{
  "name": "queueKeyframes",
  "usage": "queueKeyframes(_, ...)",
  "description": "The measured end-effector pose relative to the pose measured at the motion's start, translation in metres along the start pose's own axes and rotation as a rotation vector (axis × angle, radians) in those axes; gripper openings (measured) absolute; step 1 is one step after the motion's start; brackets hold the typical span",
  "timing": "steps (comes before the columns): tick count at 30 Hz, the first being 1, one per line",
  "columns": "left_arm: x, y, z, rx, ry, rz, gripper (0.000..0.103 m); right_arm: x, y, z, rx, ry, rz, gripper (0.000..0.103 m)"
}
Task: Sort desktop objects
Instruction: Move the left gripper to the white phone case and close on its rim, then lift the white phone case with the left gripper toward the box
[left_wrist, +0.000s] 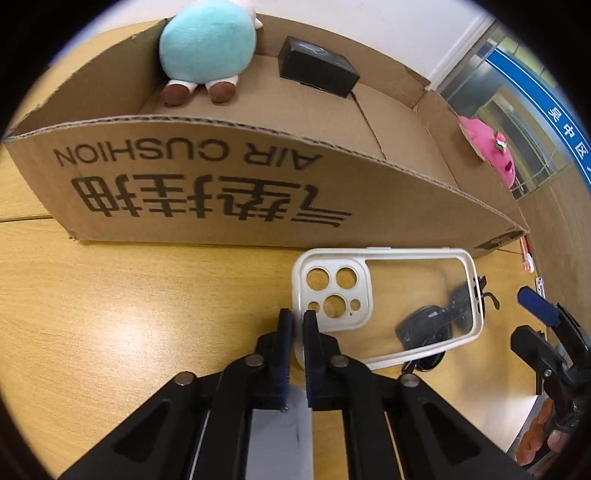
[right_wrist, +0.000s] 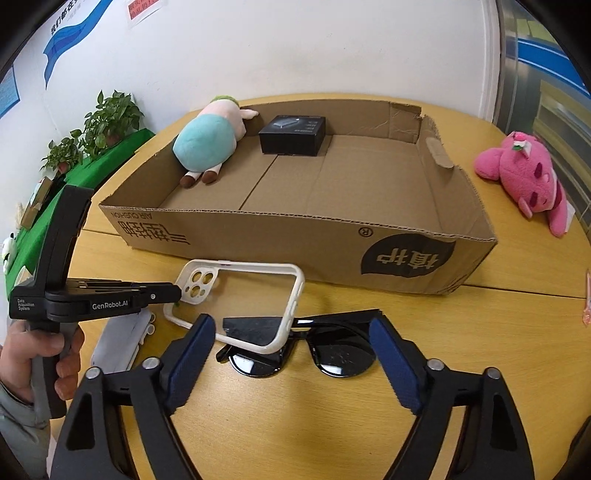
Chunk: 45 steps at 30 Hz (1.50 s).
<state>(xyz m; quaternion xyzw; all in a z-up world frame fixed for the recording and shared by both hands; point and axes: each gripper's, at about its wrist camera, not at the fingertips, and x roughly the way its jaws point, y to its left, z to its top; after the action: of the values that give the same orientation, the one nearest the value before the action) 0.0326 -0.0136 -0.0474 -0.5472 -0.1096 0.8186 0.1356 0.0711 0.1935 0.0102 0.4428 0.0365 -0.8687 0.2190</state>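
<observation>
Meanwhile the left gripper (left_wrist: 298, 317) clamps the phone case's (left_wrist: 384, 306) rim at lower centre; the right gripper (right_wrist: 291, 343) stands apart around the sunglasses (right_wrist: 306, 350), untouching.

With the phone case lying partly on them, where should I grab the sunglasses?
Probably grip the sunglasses at the bridge between the lenses, coming from the near, open side. The phone case overlaps their left lens, and the cardboard box blocks the far side. The right hand-held gripper already straddles them, open.

Bright even indoor light, soft shadows, strong fisheye distortion, dark corners.
</observation>
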Motion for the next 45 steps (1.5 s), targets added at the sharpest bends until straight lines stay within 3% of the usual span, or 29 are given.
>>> queueKeyframes(6, -0.005, 0.012, 0.003, -0.004, -0.013, 0.035, 0.004, 0.018, 0.009, 0.01, -0.017, 0.032, 0.033, 0.063)
queueKeyframes(8, -0.008, 0.017, 0.003, -0.012, -0.017, 0.045, 0.004, 0.028, 0.014, 0.014, -0.02, 0.053, 0.053, 0.05)
queueKeyframes(10, -0.012, 0.022, 0.002, -0.02, -0.023, 0.058, 0.004, 0.041, 0.018, 0.016, -0.021, 0.085, 0.061, 0.026)
queueKeyframes(12, -0.015, 0.027, 0.001, -0.031, -0.025, 0.057, 0.004, 0.055, 0.021, 0.015, -0.018, 0.123, 0.062, 0.02)
queueKeyframes(19, -0.022, 0.031, -0.004, -0.015, -0.04, 0.076, 0.004, 0.066, 0.034, 0.011, -0.038, 0.135, 0.059, 0.013)
queueKeyframes(25, -0.058, 0.02, -0.003, 0.018, -0.135, 0.067, 0.004, 0.044, 0.032, 0.014, -0.018, 0.058, 0.074, 0.011)
queueKeyframes(31, -0.127, -0.015, 0.014, 0.096, -0.309, 0.06, 0.004, -0.023, 0.03, 0.038, -0.01, -0.15, 0.088, 0.01)
queueKeyframes(37, -0.18, -0.071, 0.05, 0.226, -0.453, 0.024, 0.004, -0.096, 0.012, 0.065, 0.01, -0.357, 0.031, 0.01)
queueKeyframes(40, -0.197, -0.109, 0.072, 0.322, -0.51, 0.02, 0.004, -0.123, -0.001, 0.075, 0.021, -0.425, -0.023, 0.01)
queueKeyframes(45, -0.214, -0.143, 0.097, 0.4, -0.573, 0.011, 0.004, -0.155, -0.015, 0.1, 0.024, -0.5, -0.074, 0.01)
